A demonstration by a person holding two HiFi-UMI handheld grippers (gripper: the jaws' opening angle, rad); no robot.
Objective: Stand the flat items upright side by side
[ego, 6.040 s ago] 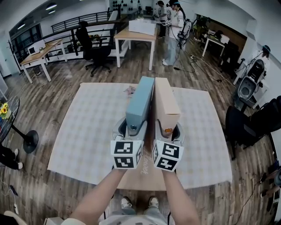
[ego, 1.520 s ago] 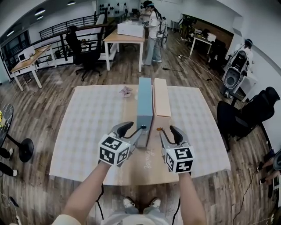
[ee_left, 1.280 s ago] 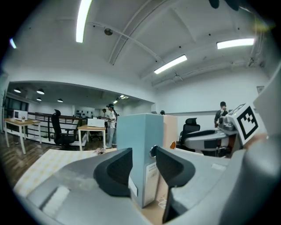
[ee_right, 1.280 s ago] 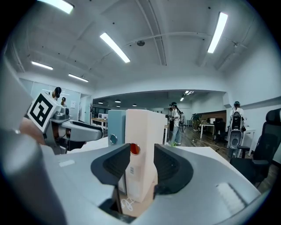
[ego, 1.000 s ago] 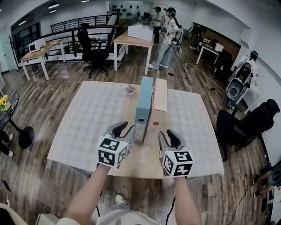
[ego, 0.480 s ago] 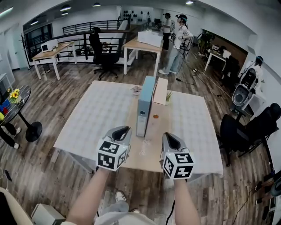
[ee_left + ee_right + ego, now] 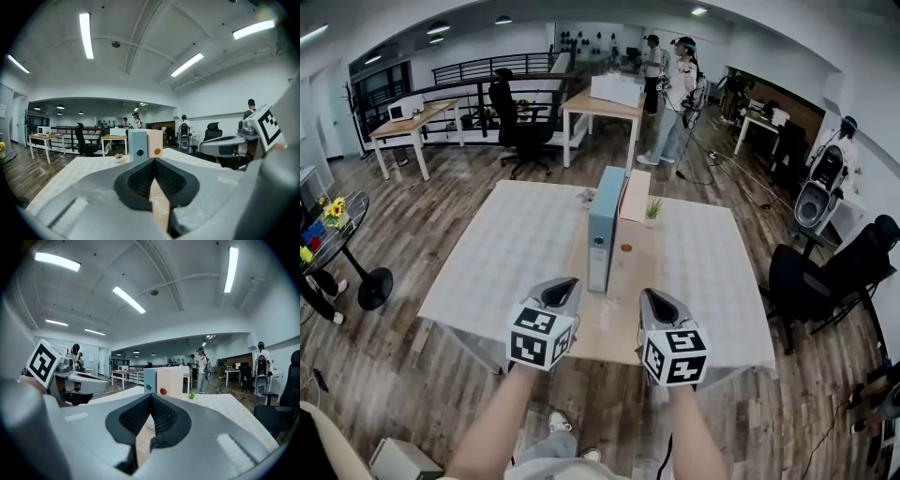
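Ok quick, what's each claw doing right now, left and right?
Left claw: closed, having just shut, nothing between its jaws.
Right claw: closed, having just shut, empty too.

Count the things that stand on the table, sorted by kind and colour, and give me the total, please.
Blue file box: 1
Beige file box: 1
Small green plant: 1
Small pale item, too small to identify: 1
Total: 4

Tiny object (image 7: 585,196) beside blue box (image 7: 605,223), too small for identification.
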